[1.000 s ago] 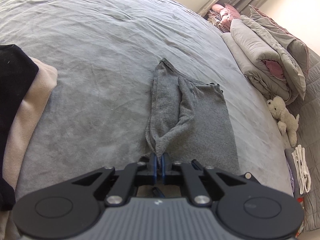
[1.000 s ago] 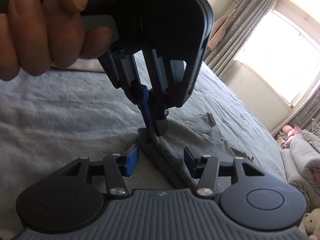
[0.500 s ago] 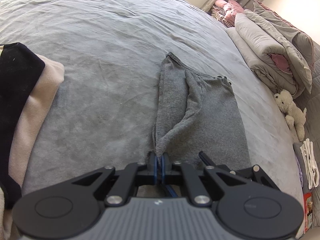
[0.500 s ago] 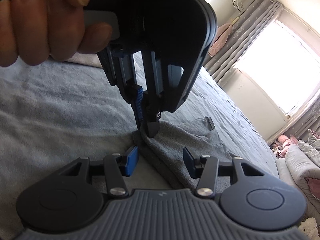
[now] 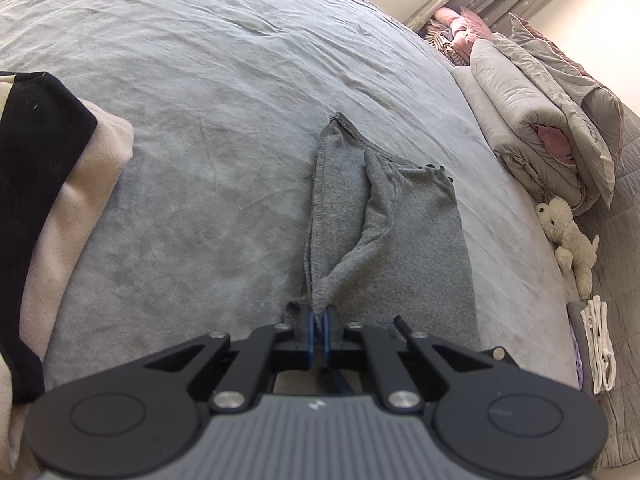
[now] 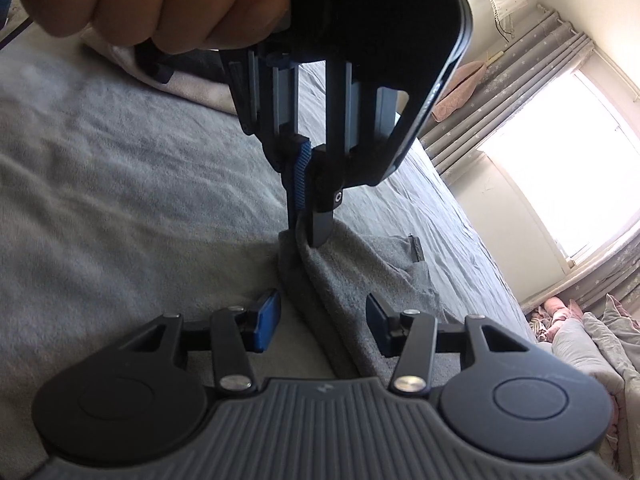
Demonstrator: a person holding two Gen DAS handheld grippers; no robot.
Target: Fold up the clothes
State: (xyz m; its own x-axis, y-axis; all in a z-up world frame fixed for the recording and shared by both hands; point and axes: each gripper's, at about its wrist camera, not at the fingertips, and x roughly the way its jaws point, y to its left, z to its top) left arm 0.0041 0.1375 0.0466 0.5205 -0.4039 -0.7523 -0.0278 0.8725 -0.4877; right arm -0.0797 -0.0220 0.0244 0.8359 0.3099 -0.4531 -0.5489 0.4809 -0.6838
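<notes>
Grey bed (image 5: 200, 80) carries a half-folded garment (image 5: 420, 240); left gripper (image 5: 319, 334) pinches its six-o'clock corner, right gripper (image 6: 320, 320) gapes, grasping nothing. Folding remains, I judge.

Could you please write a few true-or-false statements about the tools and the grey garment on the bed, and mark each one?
1. The left tool is shut on a corner of the grey garment. True.
2. The right tool is clamped on the garment. False: its jaws stand apart, the garment's folded edge lying between them untouched.
3. The garment lies on a grey bedspread. True.
4. A white plush toy sits on top of the garment. False: it lies off to the side, near the folded bedding.
</notes>
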